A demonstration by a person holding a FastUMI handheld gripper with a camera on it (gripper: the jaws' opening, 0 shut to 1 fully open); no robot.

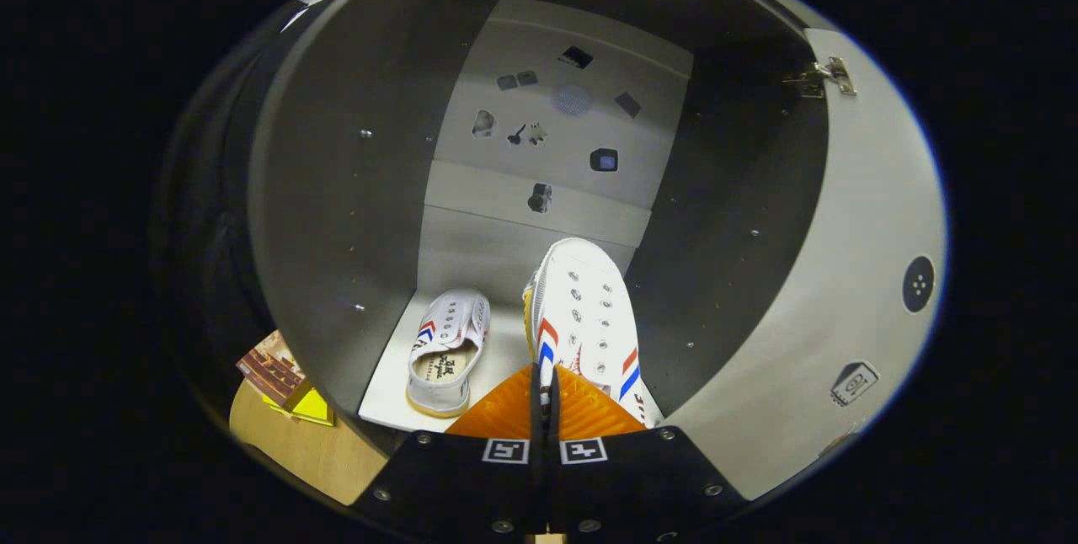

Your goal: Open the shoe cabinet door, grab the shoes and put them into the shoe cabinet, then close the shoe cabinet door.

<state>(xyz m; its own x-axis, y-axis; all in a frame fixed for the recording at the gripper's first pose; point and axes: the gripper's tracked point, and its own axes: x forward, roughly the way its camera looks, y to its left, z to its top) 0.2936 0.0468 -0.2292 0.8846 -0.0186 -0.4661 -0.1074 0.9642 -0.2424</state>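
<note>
Fingers [543,397] nearly closed, pinching the heel edge of a white shoe [589,317] that points into the open cabinet [337,190]; the heel itself is hidden behind them. Second shoe [449,346] lies on the cabinet floor near its front-left corner. Open door [859,274] stands to the right, its hinge [829,77] at the top. Small dark marks on the back panel [564,114] are hard to make out.

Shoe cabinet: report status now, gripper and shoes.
Gripper shut on second shoe, held inside the shoe cabinet. First shoe already on the cabinet floor beside it. Door open. Nothing blocking.
</note>
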